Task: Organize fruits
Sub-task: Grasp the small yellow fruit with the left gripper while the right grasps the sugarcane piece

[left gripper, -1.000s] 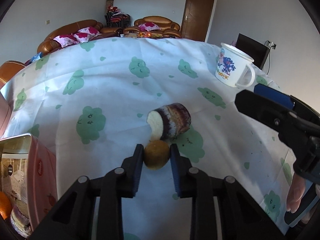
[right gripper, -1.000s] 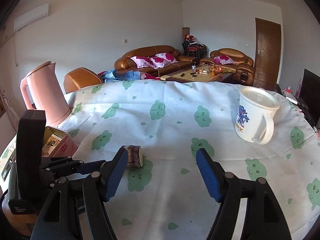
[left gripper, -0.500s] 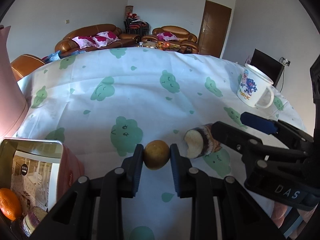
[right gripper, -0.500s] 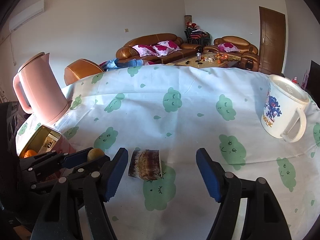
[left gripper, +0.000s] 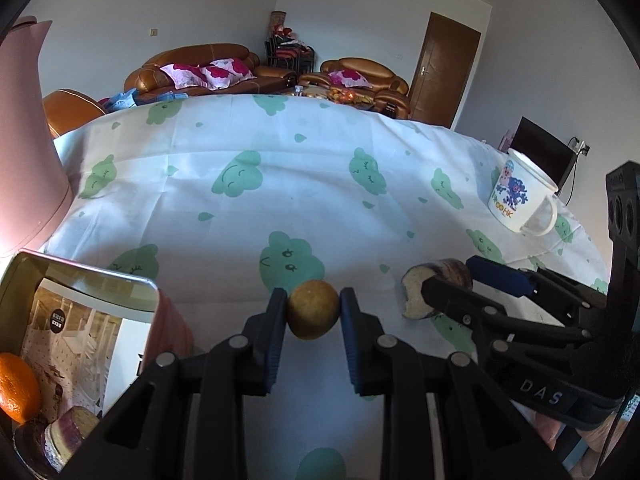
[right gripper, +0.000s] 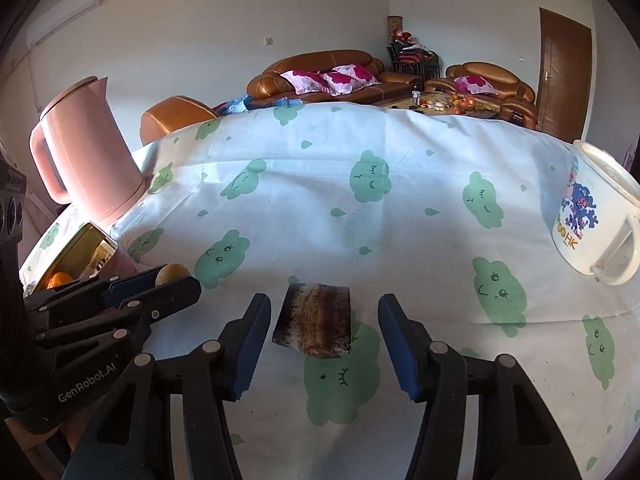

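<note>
My left gripper [left gripper: 313, 314] is shut on a small round yellow-brown fruit [left gripper: 313, 309] and holds it above the tablecloth. The fruit also shows in the right wrist view [right gripper: 172, 273]. A cut piece of purple-skinned sugarcane [right gripper: 313, 325] lies on the cloth between the open fingers of my right gripper [right gripper: 320, 344], not touched. It also shows in the left wrist view [left gripper: 434, 292], partly behind the right gripper's fingers. A pink tin [left gripper: 86, 280] at lower left holds an orange [left gripper: 18, 386] and another cane piece [left gripper: 68, 436].
A pink kettle [right gripper: 86, 152] stands at the left behind the tin [right gripper: 86, 240]. A white cartoon mug [right gripper: 592, 220] stands at the right; it also shows in the left wrist view [left gripper: 520, 196]. The table carries a white cloth with green clouds [right gripper: 360, 208].
My left gripper has carried the fruit left, toward the pink tin. My right gripper has moved in around the sugarcane piece, still open.
</note>
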